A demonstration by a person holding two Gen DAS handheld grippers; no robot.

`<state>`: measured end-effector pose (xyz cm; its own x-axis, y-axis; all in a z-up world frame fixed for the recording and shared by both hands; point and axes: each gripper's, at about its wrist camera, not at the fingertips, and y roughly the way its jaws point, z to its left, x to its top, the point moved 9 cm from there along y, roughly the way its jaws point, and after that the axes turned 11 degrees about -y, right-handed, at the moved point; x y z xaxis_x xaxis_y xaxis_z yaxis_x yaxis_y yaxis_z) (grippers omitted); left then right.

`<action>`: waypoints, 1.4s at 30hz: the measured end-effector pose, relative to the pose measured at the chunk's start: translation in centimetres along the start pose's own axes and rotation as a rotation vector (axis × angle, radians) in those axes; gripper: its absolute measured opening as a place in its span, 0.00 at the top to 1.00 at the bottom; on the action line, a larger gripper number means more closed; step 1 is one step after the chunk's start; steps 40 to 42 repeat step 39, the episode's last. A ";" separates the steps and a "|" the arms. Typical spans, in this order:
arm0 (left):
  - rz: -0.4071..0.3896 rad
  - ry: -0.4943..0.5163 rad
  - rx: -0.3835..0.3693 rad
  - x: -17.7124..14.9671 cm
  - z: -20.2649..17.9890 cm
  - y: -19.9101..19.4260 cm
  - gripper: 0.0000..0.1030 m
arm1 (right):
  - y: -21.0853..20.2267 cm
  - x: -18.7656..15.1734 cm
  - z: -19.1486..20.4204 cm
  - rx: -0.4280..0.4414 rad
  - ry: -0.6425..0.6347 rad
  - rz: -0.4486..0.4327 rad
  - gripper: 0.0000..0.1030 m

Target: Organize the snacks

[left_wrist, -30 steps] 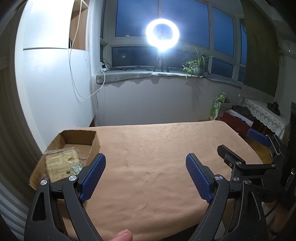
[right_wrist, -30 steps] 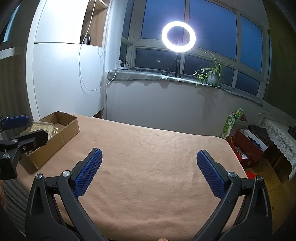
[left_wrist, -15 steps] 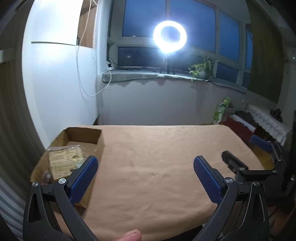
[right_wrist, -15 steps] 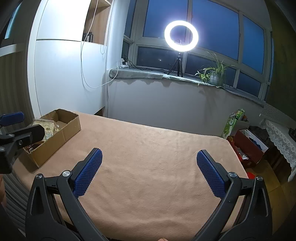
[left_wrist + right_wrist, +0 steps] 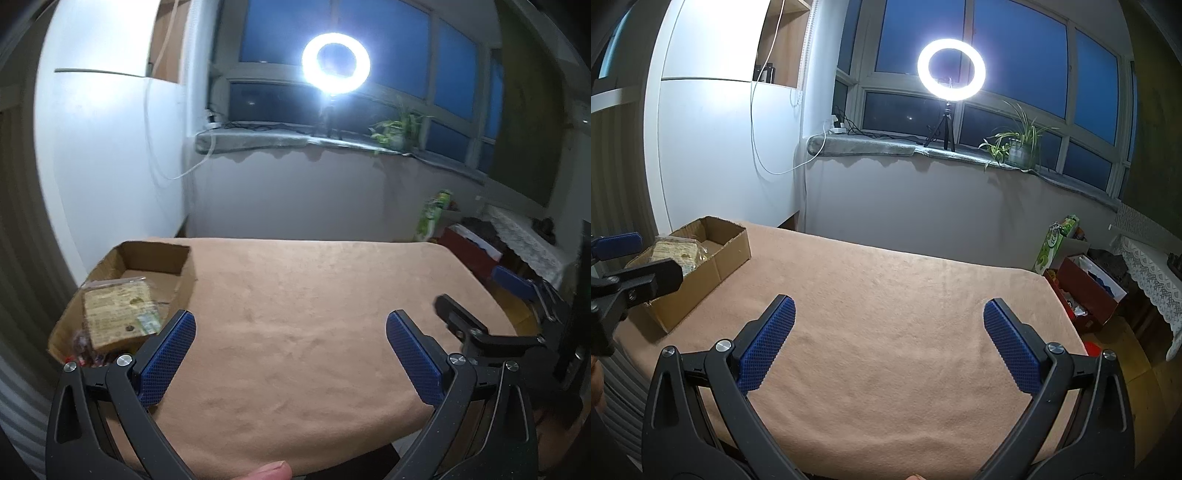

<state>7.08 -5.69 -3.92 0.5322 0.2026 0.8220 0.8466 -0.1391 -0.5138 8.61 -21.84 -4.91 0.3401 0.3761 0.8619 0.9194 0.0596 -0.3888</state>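
Note:
An open cardboard box [image 5: 155, 256] [image 5: 727, 254] sits at the table's left edge. A clear snack packet [image 5: 118, 314] [image 5: 677, 251] lies inside it, with small dark-wrapped snacks [image 5: 83, 349] at its near end. My left gripper [image 5: 291, 328] is open and empty, held over the table's near edge, to the right of the box. My right gripper [image 5: 886, 317] is open and empty over the table's near edge. Each gripper shows at the side of the other's view: the right one [image 5: 491, 314], the left one [image 5: 624, 266].
The table is covered by a tan cloth [image 5: 303, 295] [image 5: 894, 295]. A ring light [image 5: 951, 70] and a potted plant [image 5: 1019, 147] stand on the windowsill behind. A green carton [image 5: 1056, 243] and a red box [image 5: 1086, 291] sit on the floor at the right.
Both grippers have drawn back and risen a little, so more of the table's near edge shows. Both stay open and empty. The box and snacks have not moved.

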 end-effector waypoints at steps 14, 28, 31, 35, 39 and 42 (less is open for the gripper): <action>-0.011 0.022 0.057 0.0 0.4 -0.1 0.00 | 0.1 -0.1 0.1 0.001 -0.001 0.004 0.00; -0.008 0.016 0.065 0.1 0.7 0.1 0.00 | 0.1 -0.2 0.0 0.004 -0.004 0.005 0.00; -0.019 0.034 0.064 0.1 0.5 -0.2 0.00 | 0.1 -0.3 -0.1 0.004 -0.004 0.005 0.00; -0.007 0.026 0.065 0.0 0.6 -0.1 0.00 | 0.1 -0.3 -0.1 0.004 -0.006 0.007 0.00; -0.018 0.026 0.065 0.1 0.8 -0.2 0.00 | 0.1 -0.2 -0.1 0.004 -0.005 0.005 0.00; -0.018 0.026 0.065 0.1 0.8 -0.2 0.00 | 0.1 -0.2 -0.1 0.004 -0.005 0.005 0.00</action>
